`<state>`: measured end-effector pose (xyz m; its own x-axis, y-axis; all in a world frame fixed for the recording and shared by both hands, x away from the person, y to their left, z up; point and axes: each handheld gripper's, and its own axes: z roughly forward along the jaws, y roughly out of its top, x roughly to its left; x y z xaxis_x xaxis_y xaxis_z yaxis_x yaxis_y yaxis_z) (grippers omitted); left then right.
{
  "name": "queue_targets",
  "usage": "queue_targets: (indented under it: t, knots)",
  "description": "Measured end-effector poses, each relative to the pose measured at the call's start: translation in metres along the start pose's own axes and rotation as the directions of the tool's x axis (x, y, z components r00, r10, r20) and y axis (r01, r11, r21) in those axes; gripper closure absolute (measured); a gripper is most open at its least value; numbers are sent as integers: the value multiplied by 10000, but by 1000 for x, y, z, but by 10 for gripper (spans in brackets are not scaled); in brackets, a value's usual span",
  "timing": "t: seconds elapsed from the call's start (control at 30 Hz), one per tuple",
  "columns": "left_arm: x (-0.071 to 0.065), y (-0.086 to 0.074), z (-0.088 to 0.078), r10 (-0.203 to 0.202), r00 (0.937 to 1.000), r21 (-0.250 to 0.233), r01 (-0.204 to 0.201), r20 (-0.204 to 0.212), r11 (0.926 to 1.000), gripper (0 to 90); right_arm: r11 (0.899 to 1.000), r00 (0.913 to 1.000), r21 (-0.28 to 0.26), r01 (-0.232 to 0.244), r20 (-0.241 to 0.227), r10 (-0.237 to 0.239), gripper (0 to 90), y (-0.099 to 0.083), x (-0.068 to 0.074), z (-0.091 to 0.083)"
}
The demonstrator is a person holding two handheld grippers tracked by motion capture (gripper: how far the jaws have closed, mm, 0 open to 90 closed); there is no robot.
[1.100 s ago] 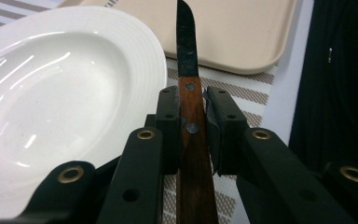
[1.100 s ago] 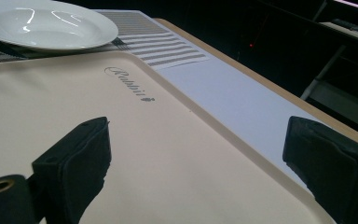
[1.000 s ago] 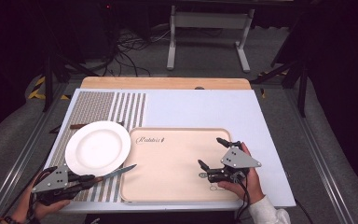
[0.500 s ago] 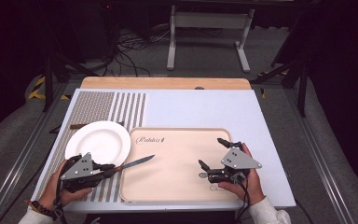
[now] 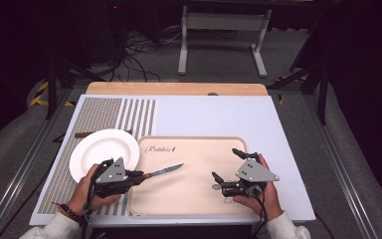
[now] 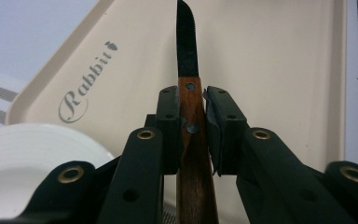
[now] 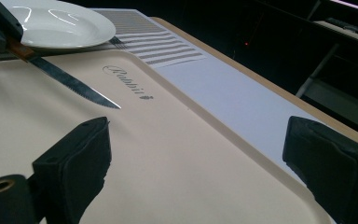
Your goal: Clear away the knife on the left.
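Left tongs [image 5: 138, 177]: clamped on the brown wooden handle of a steak knife with a serrated steel blade [image 5: 165, 170]; in the left gripper view the pads press the handle from both sides just behind the blade, which runs straight out ahead.
Knife position: carried near the tabletop's near-left corner, handle over the tray's left rim, tip pointing toward the tray's middle; I cannot tell whether the blade touches the tray.
Round white ceramic plate [image 5: 99, 152]: on the striped grey placemat [image 5: 104, 112] at the left side of the tabletop, just beside the tray; the left hand [image 5: 87, 191] sits at its near rim.
Cream rectangular plastic tray with "Rabbit" lettering [image 5: 199, 199]: near the front edge, centre, bare surface.
Right tongs [image 5: 226, 168]: jaws wide apart, nothing between them, hovering over the tray's right part.
Step in hand (judgement): bringing the knife onto the tray.
How to do it well: keep the blade level and low, clear the rim before lowering, lay it flat away from the right tongs, release only once the handle rests on the tray; keep the wrist off the plate.
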<state>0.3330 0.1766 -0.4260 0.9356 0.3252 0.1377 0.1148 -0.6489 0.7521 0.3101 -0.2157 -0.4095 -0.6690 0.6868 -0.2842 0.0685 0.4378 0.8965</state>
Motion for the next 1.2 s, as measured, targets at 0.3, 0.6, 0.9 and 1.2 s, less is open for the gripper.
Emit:
queue_targets:
  t: [0.3, 0.6, 0.9, 1.2]
  knots:
    - [-16, 10, 27, -255, 9997, 340, 254, 19, 9991, 768, 9999, 10000, 126, 44, -9, -44, 85, -2, -1, 1]
    - [-30, 9, 38, -377, 9993, 663, 381, -77, 9971, 768, 9998, 9999, 184, 107, -27, -107, 85, -2, 0, 2]
    - [-38, 4, 44, -544, 9984, 1136, 522, 163, 9921, 764, 9993, 9998, 296, 206, 13, -207, 87, -3, 1, 3]
    - [-34, 6, 37, -642, 9970, 711, 610, 443, 9956, 682, 9998, 9999, 145, 122, 31, -123, 86, -4, -2, 2]
